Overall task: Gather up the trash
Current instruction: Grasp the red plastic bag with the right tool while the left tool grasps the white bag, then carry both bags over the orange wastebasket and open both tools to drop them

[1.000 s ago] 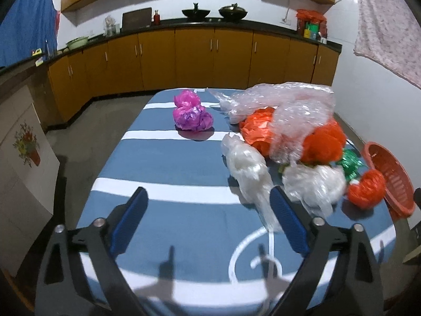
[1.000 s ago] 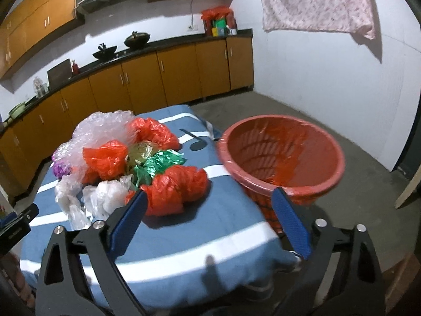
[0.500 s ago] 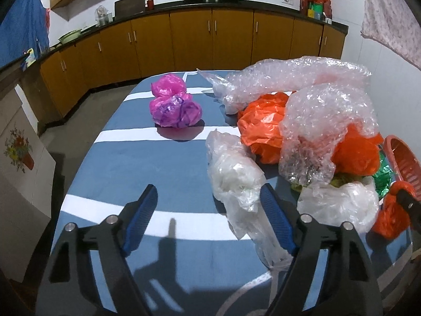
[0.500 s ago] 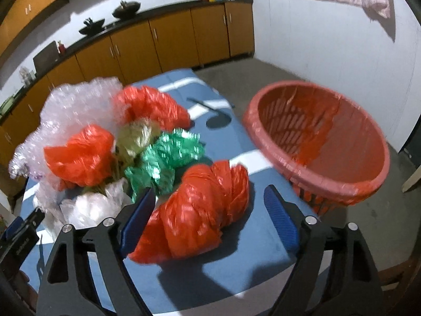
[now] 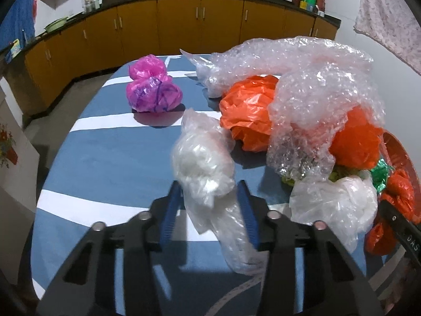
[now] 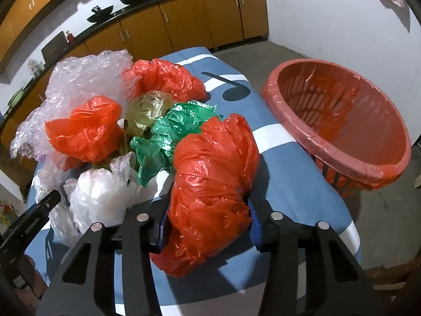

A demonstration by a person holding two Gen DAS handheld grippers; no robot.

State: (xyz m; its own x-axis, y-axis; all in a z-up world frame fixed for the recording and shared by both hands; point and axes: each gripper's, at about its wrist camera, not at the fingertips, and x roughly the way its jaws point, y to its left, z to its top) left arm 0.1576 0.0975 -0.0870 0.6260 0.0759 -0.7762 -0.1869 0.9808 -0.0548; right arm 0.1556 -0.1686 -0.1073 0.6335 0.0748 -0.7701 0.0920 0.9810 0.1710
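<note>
A crumpled clear plastic bag (image 5: 202, 163) lies on the blue-and-white striped table (image 5: 110, 158). My left gripper (image 5: 208, 184) is closing around its lower part, both blue pads against the plastic. In the right wrist view, a wrinkled orange bag (image 6: 213, 173) bulges between the closing jaws of my right gripper (image 6: 209, 210). It presses on both pads and partly hides them. The red basket (image 6: 329, 147), lined with orange plastic, stands off the table's right edge.
More trash is heaped mid-table: bubble wrap (image 5: 302, 79), orange bags (image 5: 247, 110), a green bag (image 6: 179, 129), a white bag (image 6: 102, 197). A pink bag (image 5: 151, 89) sits apart at the far left. Yellow kitchen cabinets (image 5: 200, 21) line the back wall.
Both grippers came forward and down onto the table. The left jaws narrowed around the clear bag. The right jaws narrowed around the orange bag.
</note>
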